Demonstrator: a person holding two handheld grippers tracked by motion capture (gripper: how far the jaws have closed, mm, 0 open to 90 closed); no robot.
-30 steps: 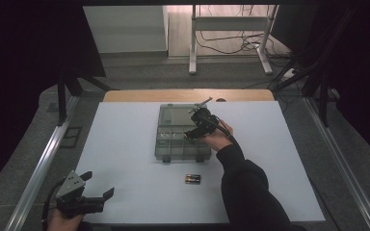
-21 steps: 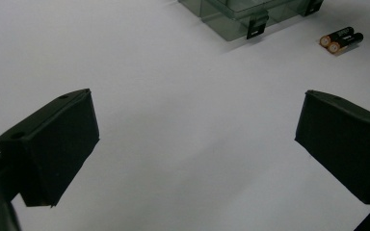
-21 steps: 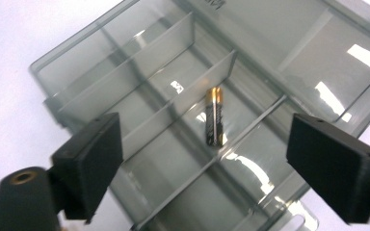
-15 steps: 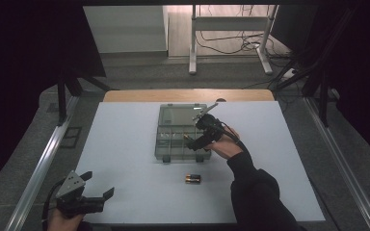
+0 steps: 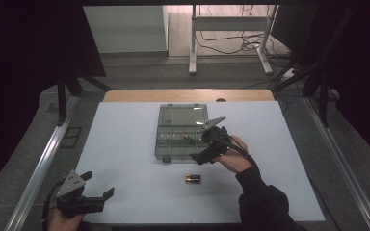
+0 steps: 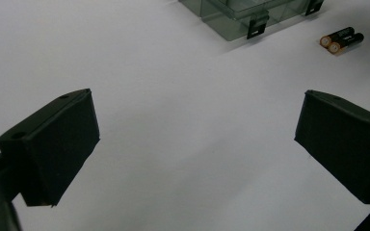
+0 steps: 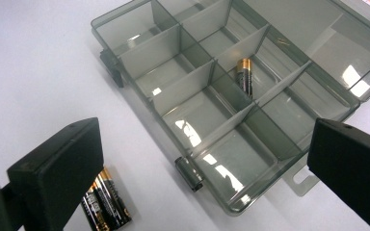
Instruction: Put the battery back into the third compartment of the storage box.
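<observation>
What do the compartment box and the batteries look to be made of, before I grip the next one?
Box: likely hard plastic, smoke-tinted and see-through, glossy; the table shows through its walls and light glints off the dividers. Batteries on the table: probably metal cells in a slick printed wrap, black with copper-gold ends that catch light. The one in the box looks the same.

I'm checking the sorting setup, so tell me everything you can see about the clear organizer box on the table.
The organizer box is smoky, see-through plastic, lying flat on the white table with its hinged lid folded open away from the person. Thin dividers split it into many small compartments. Two dark latches sit on its near wall. One battery lies in a back-row compartment; the other compartments look empty. Two more batteries lie on the table apart from it.
</observation>
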